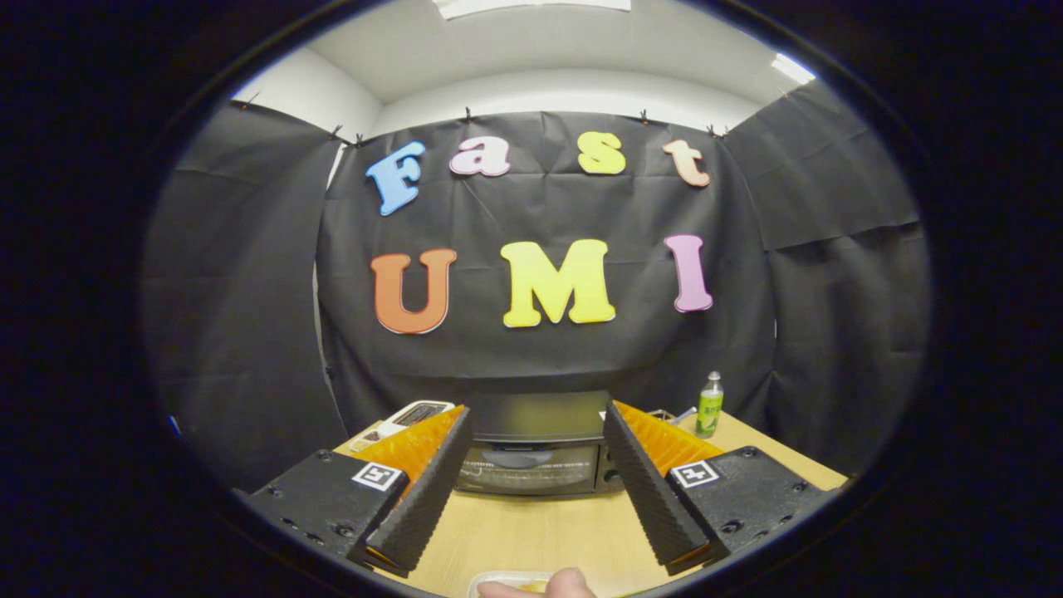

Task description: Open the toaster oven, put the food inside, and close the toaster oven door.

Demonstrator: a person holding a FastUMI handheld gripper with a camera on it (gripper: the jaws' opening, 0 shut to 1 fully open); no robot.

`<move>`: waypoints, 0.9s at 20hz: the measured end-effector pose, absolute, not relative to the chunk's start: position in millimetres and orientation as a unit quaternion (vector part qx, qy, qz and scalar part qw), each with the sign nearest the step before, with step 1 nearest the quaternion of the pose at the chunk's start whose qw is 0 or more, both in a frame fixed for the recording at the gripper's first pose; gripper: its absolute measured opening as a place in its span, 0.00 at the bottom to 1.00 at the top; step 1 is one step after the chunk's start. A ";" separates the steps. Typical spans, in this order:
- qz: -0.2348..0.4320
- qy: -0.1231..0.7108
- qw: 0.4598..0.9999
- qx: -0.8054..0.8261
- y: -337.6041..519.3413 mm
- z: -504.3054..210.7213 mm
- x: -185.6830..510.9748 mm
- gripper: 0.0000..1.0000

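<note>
Scene viewed from the gripper (538,432), facing forward along its spread fingers, low over the wooden table (540,531), toaster oven (536,448) seen just beyond, booth wall behind.

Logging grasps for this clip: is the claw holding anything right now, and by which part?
Nothing. The claw is open over the table, with the closed toaster oven beyond its fingers.

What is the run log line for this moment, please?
gripper: open, nothing held | toaster oven: beyond fingers, door closed | food container: near edge of table, finger on it | step: opening not begun
</note>
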State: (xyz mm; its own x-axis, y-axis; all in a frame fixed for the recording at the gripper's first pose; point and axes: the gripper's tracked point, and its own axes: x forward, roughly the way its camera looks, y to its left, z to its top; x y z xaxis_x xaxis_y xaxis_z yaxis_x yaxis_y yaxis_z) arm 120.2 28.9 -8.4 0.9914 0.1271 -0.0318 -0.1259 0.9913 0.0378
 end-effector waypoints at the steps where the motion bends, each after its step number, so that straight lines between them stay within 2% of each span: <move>1: 0.062 0.012 0.998 0.018 32.4 -7.7 134.6 1.00; 10: 0.069 0.082 0.994 0.020 75.7 -90.7 256.4 1.00; 18: 0.036 0.132 0.991 0.007 72.6 -160.2 302.6 1.00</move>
